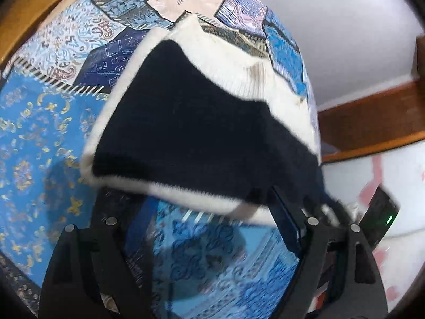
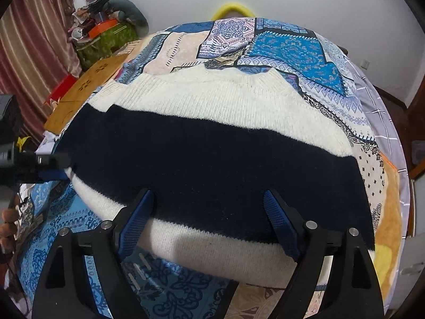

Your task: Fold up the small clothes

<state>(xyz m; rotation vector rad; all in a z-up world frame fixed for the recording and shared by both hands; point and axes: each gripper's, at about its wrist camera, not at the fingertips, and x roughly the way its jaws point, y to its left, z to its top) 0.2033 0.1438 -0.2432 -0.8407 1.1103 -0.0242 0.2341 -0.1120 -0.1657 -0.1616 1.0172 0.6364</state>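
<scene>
1. Sweater (image 2: 212, 159): cream knit with a wide navy band, lying on the patchwork bedspread (image 2: 287, 45) of a bed. Collar edge points at the far edge of the bed, hem at the near edge.

2. Right tool (image 2: 209, 223): fingers spread wide, holding nothing. It hovers over the near hem with both blue pads (image 2: 281, 226) above the navy band. Can't tell whether they touch the knit.

3. Left tool (image 1: 212, 228): fingers look spread in its own view. The sweater's near left corner (image 1: 255, 210) sits by the right-hand pad, blurred. Can't confirm a grip or whether it is closed. In the right wrist view it is at the sweater's left edge, next to the navy band.

4. Judgement: a fold step is being set up, most likely one hem corner per tool and then hem carried to collar. The sweater appears partly folded already, since no sleeves show.

5. To do it well:
   - Pinch all layers at each corner, because thick knit slips out of a shallow bite.
   - Lift both corners level and together so the navy band stays straight.
   - Carry low over the bedspread and line up hem with collar before letting go.

6. Risks: the fuzzy knit may drag the bedspread along, and an uneven lift would skew the fold.
</scene>
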